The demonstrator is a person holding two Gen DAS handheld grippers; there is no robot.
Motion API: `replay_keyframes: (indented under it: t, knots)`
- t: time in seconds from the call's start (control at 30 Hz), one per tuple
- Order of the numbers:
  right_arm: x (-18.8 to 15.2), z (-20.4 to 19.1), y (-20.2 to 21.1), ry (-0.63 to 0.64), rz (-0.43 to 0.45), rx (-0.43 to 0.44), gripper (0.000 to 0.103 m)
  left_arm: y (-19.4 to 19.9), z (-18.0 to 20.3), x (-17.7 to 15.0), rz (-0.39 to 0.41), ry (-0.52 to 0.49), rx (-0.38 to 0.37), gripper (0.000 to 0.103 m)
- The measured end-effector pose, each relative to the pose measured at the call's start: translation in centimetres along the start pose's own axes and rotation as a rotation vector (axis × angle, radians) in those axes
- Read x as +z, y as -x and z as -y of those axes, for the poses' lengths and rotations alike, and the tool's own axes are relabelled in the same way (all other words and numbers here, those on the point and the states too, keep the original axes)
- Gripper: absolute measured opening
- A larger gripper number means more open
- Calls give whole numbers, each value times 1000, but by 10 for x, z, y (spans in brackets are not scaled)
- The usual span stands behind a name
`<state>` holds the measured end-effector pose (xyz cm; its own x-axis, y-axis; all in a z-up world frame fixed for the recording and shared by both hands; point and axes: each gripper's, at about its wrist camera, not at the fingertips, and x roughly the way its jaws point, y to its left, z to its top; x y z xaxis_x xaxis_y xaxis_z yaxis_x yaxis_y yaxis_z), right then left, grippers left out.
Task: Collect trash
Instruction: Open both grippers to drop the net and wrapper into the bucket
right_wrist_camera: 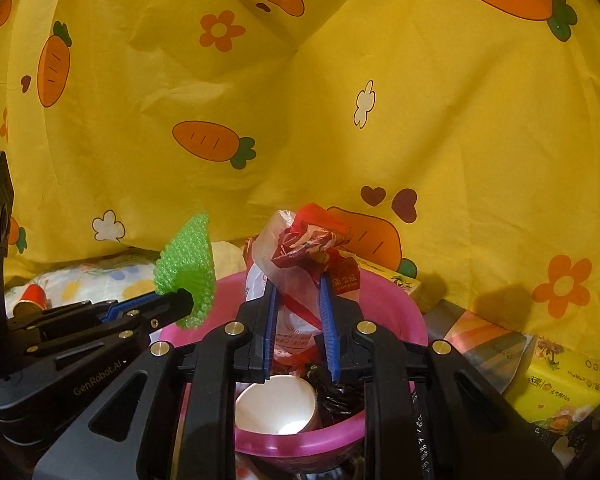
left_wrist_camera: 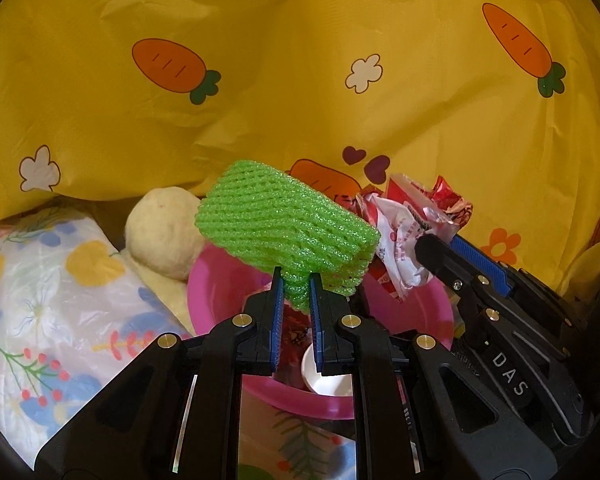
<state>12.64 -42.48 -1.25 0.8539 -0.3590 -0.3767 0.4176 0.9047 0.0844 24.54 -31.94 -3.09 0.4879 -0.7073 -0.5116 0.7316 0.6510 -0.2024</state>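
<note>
Pink basin (right_wrist_camera: 388,312) serves as the reference point: it sits low in both wrist views, below a hanging yellow cloth (right_wrist_camera: 340,120) printed with carrots and flowers. Inside the basin lie a white paper cup (right_wrist_camera: 276,404) on its side and dark crumpled wrapping (right_wrist_camera: 336,396).

Left claw (left_wrist_camera: 295,280): pressed onto the lower edge of a green foam net sleeve (left_wrist_camera: 284,224), pinching it. The sleeve is held above the basin, over its left part in the left wrist view.

Right claw (right_wrist_camera: 300,292): pinching a bundle of crumpled red and white wrappers (right_wrist_camera: 304,248), with the fingers narrow and the material squeezed between the blue pads (right_wrist_camera: 327,320). The bundle stands above the basin interior, over the cup.

Left of the basin: a cream soft toy (left_wrist_camera: 160,232) touching its rim, and beyond it a floral plastic bag (left_wrist_camera: 44,288). Right of the basin: yellow tissue packs (right_wrist_camera: 564,388) and a small carton (right_wrist_camera: 396,280).
</note>
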Motion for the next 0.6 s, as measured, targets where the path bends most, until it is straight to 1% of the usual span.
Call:
replay_keyframes:
  t: [0.17, 0.2, 0.27, 0.3, 0.33, 0.37, 0.4, 0.43, 0.5, 0.6]
  knots:
    - [1, 2, -4, -8, -2, -2, 23, -9, -3, -3, -32, 23, -33, 15]
    - [1, 3, -5, -8, -4, -2, 23, -11, -4, -3, -37, 25, -33, 19]
    - [0, 3, -6, -11, -8, -2, 24, -10, -7, -5, -40, 29, -47, 33]
    - [0, 5, -5, -15, -7, -2, 24, -10, -9, -5, -38, 36, -46, 50]
    - [0, 6, -5, -18, -9, -1, 25, -8, -12, -6, -31, 50, -47, 60]
    - [0, 7, -6, -23, -10, -1, 28, -6, -15, -6, -23, 62, -60, 62]
    - [0, 9, -6, -27, -10, -2, 29, -4, -18, -7, -20, 73, -66, 67]
    - [0, 10, -5, -31, -9, -2, 30, -2, -19, -7, -16, 81, -62, 72]
    - [1, 12, -3, -38, -4, -5, 32, 4, -24, -8, -2, 105, -55, 79]
    - [1, 14, 1, -44, 9, -9, 42, 14, -32, -9, 19, 138, -29, 84]
